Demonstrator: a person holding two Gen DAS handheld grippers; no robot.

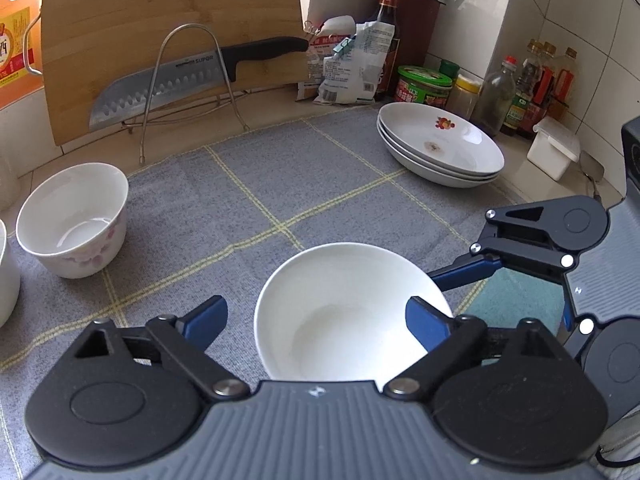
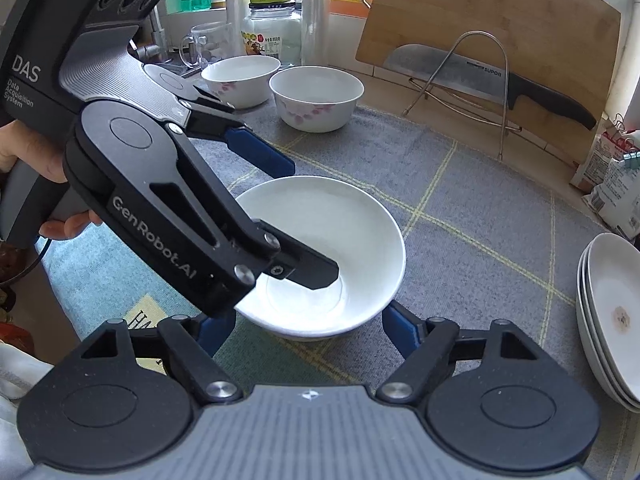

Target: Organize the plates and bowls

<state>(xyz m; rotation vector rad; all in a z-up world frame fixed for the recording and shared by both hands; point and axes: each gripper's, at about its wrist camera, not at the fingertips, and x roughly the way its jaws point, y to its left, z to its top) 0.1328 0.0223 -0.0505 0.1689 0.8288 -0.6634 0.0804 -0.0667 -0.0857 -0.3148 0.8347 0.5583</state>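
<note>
1. Plates [image 1: 440, 146] sit stacked at the surface's far right: done.
2. Plain bowl [image 1: 340, 312] sits centre; left claw [image 1: 316, 320] gapes wide across its rim, right claw [image 2: 308, 326] wide beside it.
3. Flowered bowls [image 2: 316, 98] remain unstacked.

left wrist: looks down, close over white bowl [image 1: 340, 312] | right wrist: close, facing it from opposite side | shared: bowl, plate stack [image 2: 612, 316]

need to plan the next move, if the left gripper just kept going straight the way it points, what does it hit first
Most likely the plain white bowl lying between its open fingers: the left gripper straddles its rim, one finger inside. Beyond it lies bare grey cloth, then the knife rack, though depth is hard to judge.
</note>
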